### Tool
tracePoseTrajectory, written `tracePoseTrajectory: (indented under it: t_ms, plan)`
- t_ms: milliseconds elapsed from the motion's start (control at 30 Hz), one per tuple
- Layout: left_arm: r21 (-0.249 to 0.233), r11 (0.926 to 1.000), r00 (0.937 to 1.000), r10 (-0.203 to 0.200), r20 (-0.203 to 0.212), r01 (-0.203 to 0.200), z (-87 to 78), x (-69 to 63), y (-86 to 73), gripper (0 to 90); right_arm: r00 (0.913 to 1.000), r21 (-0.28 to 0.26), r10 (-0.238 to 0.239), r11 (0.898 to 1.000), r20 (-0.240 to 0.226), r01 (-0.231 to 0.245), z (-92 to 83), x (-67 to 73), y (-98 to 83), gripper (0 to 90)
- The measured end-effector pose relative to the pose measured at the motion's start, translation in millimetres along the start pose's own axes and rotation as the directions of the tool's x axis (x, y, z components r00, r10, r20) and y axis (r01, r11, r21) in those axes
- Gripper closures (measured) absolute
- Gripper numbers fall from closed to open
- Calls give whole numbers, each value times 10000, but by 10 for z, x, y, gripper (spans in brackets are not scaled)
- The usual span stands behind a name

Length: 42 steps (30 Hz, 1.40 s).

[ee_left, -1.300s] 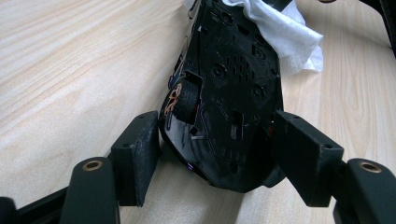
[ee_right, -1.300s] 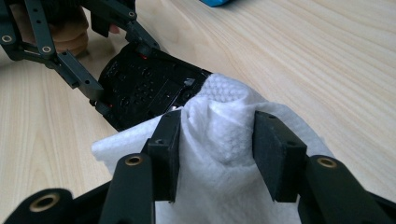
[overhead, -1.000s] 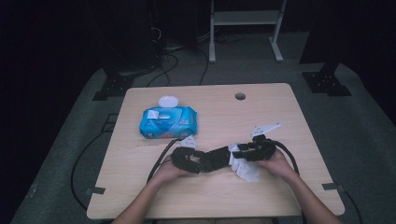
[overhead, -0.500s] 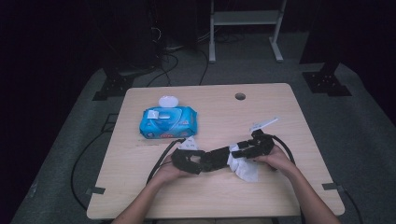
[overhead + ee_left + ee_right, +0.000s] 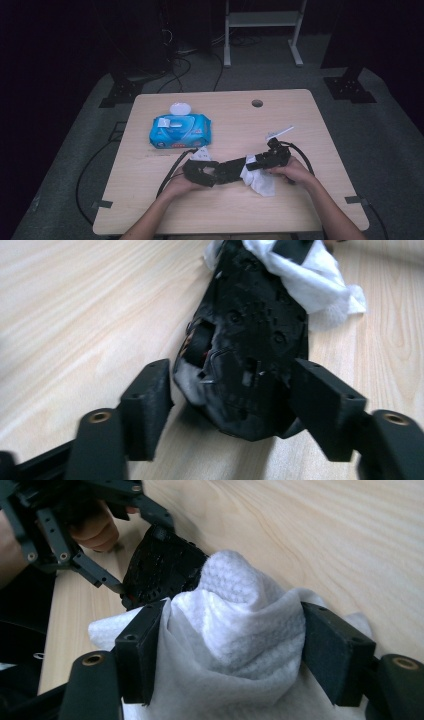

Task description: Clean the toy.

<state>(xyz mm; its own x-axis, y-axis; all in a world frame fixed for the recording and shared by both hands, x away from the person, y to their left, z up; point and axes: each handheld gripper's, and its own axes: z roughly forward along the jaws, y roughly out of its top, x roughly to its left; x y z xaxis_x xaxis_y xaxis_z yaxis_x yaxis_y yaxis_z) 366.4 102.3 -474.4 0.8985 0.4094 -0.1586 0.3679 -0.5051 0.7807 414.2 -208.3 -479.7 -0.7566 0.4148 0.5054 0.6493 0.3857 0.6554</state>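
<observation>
The flat black plastic thing (image 5: 250, 355) lies on the wooden tabletop (image 5: 240, 120), pinched by the left claw (image 5: 235, 405). The right claw (image 5: 230, 650), pinching the white wipe (image 5: 235, 630), should rub it gently all over.

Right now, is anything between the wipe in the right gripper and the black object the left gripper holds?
Nothing visible. The white wipe, bunched in the right gripper, already lies against the black object between the left gripper's jaws.
</observation>
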Motion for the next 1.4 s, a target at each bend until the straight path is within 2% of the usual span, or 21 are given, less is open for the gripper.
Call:
tracePoseTrajectory:
  t_ms: [67, 133, 167, 267, 300, 367, 433, 533, 567, 633, 700, 767, 833, 967, 1033, 1100, 1167, 1200, 1233, 1267, 1400]
  plan:
    - [55, 9991, 9986, -421, 333, 419, 6, 45, -8, 275, 9995, -160, -302, 9994, 83, 304, -5, 31, -21, 303]
    - [82, 9967, 9936, -811, 783, 807, 24, 88, -21, 269, 9959, -320, -867, 9956, 254, 875, -23, 78, -41, 307]
    - [93, 9952, 9906, -978, 961, 974, 38, 98, -23, 265, 9908, -422, -1290, 9905, 419, 1308, -35, 114, -54, 311]
    - [62, 9962, 9883, -868, 1255, 867, 57, 99, -17, 292, 9681, -314, -2294, 9718, 1009, 2335, -76, 242, -63, 330]
    - [17, 9973, 9891, -734, 1279, 738, 60, 85, -11, 329, 9544, -247, -2691, 9613, 1292, 2744, -82, 303, -68, 342]
    - [47, 9999, 9947, -147, 1016, 143, 74, 27, 2, 423, 9117, -230, -3663, 9260, 1862, 3768, -96, 436, -93, 404]
    - [158, 9989, 9976, 437, 530, -446, 79, -19, 8, 509, 8746, -141, -4228, 8987, 2373, 4383, -82, 538, -103, 437]
    - [201, 9944, 9946, 1041, 25, -1041, 61, -51, 5, 527, 8395, 82, -4648, 8760, 2814, 4823, -42, 619, -95, 443]
    - [233, 9917, 9919, 1264, -154, -1261, 52, -59, 2, 534, 8319, 168, -4711, 8726, 2934, 4882, -33, 636, -90, 445]
    - [259, 9879, 9871, 1538, -444, -1528, 37, -78, -7, 560, 8256, 276, -4752, 8707, 3044, 4910, -18, 646, -84, 446]
    - [286, 9865, 9857, 1626, -454, -1614, 22, -87, -10, 580, 8286, 389, -4690, 8757, 3059, 4813, -16, 642, -93, 446]
    - [277, 9844, 9832, 1750, -513, -1738, 10, -100, -11, 586, 8385, 390, -4554, 8839, 2991, 4661, -24, 638, -113, 444]
    - [273, 9840, 9829, 1773, -491, -1761, -12, -104, -7, 594, 8438, 546, -4499, 8888, 2925, 4550, -30, 645, -133, 429]
    - [160, 9890, 9879, 1478, -468, -1472, -42, -115, -3, 598, 8381, 901, -4514, 8902, 3065, 4466, -58, 670, -183, 463]
    - [159, 9900, 9892, 1410, -405, -1404, -42, -121, -1, 598, 8451, 1013, -4397, 8970, 3042, 4302, -82, 663, -190, 494]
    - [203, 9894, 9889, 1443, -361, -1436, -44, -129, 2, 603, 8590, 1038, -4194, 9073, 2937, 4075, -110, 650, -189, 514]
    - [196, 9901, 9898, 1396, -297, -1391, -45, -138, 4, 608, 8687, 1103, -4014, 9158, 2904, 3863, -136, 643, -191, 530]
    - [159, 9907, 9904, 1354, -265, -1351, -45, -141, 4, 620, 8708, 1161, -3964, 9181, 2908, 3791, -152, 639, -192, 584]
    - [124, 9914, 9908, 1307, -342, -1303, -46, -140, 5, 633, 8783, 1259, -3904, 9206, 2759, 3696, -172, 638, -195, 622]
    - [76, 9924, 9917, 1228, -395, -1226, -48, -136, 5, 636, 8769, 1323, -3878, 9217, 2841, 3647, -188, 639, -201, 624]
    - [-20, 9923, 9910, 1238, -515, -1240, -48, -132, -3, 638, 8822, 1536, -3557, 9339, 3085, 3228, -261, 645, -217, 790]
